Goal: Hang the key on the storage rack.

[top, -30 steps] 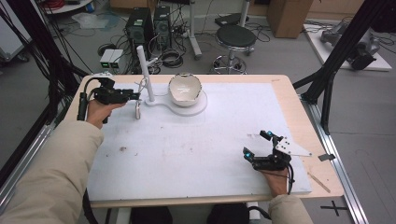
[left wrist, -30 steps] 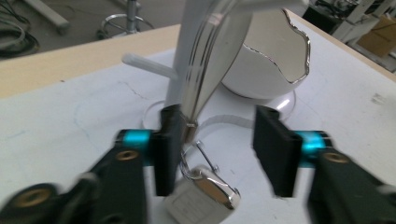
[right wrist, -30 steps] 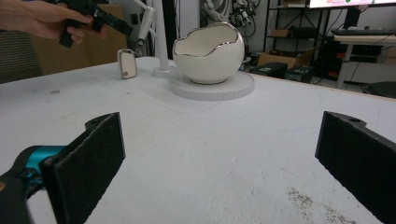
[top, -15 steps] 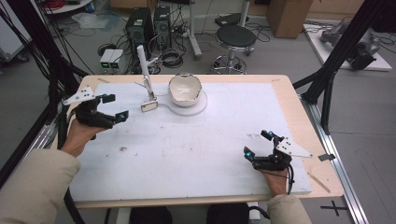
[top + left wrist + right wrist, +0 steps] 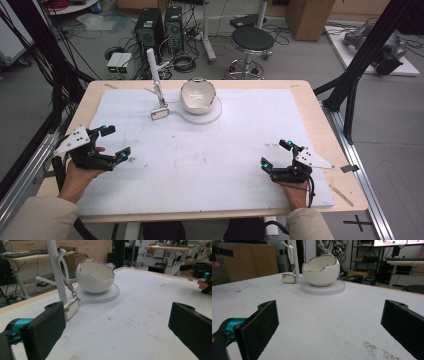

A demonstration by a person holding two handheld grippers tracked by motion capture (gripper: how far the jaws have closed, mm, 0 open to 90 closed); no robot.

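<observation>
A white egg-shell bowl (image 5: pixel 198 96) with a silver rim sits on a round white base (image 5: pixel 214 114) at the table's far middle. Left of it rises a white branch stand (image 5: pixel 152 62). A small rectangular pendant (image 5: pixel 160 113) hangs from the stand on a chain, its lower end on the mat. My left gripper (image 5: pixel 116 141) is near the table's left edge, well short of the stand. Its jaws have just been opening and stand wide with nothing between them (image 5: pixel 115 332). My right gripper (image 5: pixel 274 153) rests at the front right, open and empty (image 5: pixel 329 327).
A white mat (image 5: pixel 210 165) covers most of the wooden table (image 5: pixel 320 125). Black frame posts (image 5: pixel 350 85) stand at both sides. A stool (image 5: pixel 251 40) and computer cases (image 5: pixel 156 27) stand on the floor beyond the far edge.
My left gripper has let go of the pendant at the stand and drawn back to the left and toward the front edge, jaws wider. The right gripper has kept still.
</observation>
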